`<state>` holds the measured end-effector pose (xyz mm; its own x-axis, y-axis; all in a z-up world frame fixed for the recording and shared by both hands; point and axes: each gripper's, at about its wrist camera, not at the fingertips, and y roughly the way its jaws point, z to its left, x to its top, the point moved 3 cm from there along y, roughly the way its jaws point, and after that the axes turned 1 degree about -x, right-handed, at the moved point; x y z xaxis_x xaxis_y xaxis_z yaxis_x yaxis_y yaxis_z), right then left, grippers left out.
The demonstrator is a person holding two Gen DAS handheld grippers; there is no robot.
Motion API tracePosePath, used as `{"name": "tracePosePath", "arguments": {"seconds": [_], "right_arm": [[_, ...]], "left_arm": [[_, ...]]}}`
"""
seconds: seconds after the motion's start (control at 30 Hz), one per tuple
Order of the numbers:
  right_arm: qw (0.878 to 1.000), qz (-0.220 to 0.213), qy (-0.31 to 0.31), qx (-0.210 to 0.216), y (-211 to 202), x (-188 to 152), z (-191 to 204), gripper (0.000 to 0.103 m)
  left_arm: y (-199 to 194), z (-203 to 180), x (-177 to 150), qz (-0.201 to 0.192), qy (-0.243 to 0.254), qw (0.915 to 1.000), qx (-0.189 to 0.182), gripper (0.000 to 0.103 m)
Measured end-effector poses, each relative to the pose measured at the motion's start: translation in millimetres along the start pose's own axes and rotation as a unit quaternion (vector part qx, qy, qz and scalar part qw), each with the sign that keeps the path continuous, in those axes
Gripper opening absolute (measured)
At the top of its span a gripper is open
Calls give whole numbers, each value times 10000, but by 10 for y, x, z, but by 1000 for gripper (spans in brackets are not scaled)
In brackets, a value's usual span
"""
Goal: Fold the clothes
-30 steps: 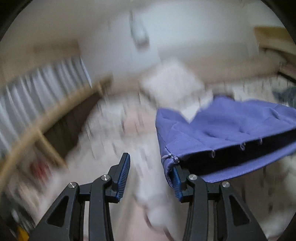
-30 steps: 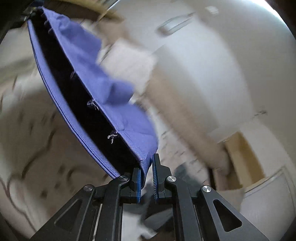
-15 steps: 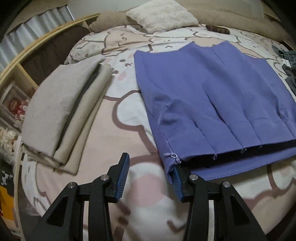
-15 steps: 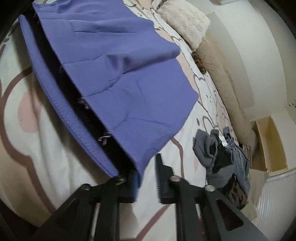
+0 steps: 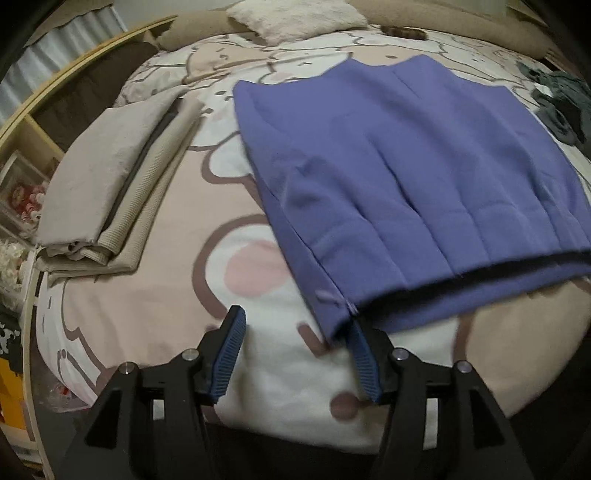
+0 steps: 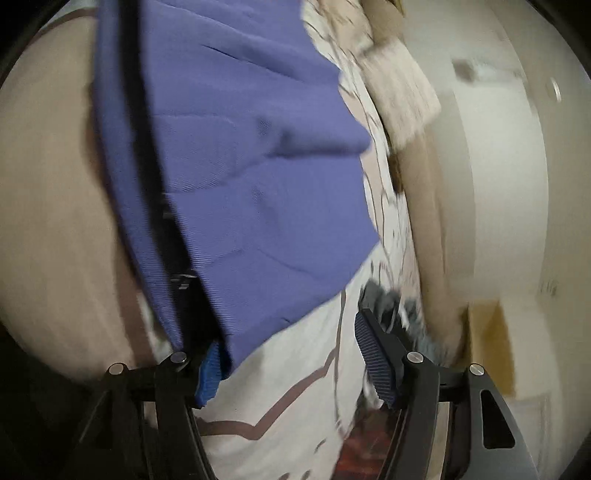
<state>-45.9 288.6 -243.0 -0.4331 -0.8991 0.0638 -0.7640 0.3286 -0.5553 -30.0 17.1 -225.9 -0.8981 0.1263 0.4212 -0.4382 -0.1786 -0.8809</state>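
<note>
A purple skirt (image 5: pixel 399 158) lies spread flat on the patterned bed cover, its waistband nearest me. My left gripper (image 5: pixel 295 354) is open and empty; the skirt's near left corner lies against its right finger. In the right wrist view the same skirt (image 6: pixel 258 166) fills the upper left, blurred. My right gripper (image 6: pixel 288 362) is open and empty; the skirt's near right corner rests by its left finger.
A stack of folded beige clothes (image 5: pixel 110 177) lies on the bed to the left. A dark heap of unfolded clothes (image 5: pixel 557 99) sits at the far right, also in the right wrist view (image 6: pixel 399 306). A white pillow (image 5: pixel 291 14) is at the head. The bed's near edge is just below the grippers.
The skirt went from hanging in the air to lying flat on the bed. My right gripper has opened and let go of its corner. Both grippers have drawn back slightly.
</note>
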Motion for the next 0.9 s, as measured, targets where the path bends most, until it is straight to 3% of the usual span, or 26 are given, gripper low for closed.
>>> {"name": "tracePosePath", "arguments": {"seconds": [0.13,0.2,0.27,0.33,0.4,0.47,0.57,0.67,0.77,0.9], "right_arm": [[9969,-466,37,631,-278,2,-43,68],[9845,-678,383,1575,-454,-15,-182,68],[9688,-851,947,2127,-521,-29,-440,68],[9552,-853,1705,2264,-451,-22,-798,66],[9398,-729,2459,2259,-224,-10,-1152,39],[9183,-422,3296,2154,168,18,-1559,23],[8987,-73,3895,2014,664,153,-1940,19],[8968,64,3903,2083,1157,428,-2084,19],[8939,280,3739,2458,1704,676,-1963,19],[9008,1064,3402,2479,2220,488,-1479,19]], "left_arm": [[-237,11,-116,102,93,9983,-569,56],[-443,62,-37,-40,165,9963,-839,56],[-624,131,175,-323,214,9952,-894,56],[-742,208,531,-630,193,9927,-1012,56],[-709,218,1016,-915,195,9914,-915,56],[-521,174,1441,-1028,288,9918,-701,56],[-55,131,1928,-775,144,9947,-663,56],[487,118,2163,-335,-172,9969,-690,56],[616,119,2064,-345,-125,9974,-615,56],[787,120,1932,-358,-61,9980,-516,56]]}}
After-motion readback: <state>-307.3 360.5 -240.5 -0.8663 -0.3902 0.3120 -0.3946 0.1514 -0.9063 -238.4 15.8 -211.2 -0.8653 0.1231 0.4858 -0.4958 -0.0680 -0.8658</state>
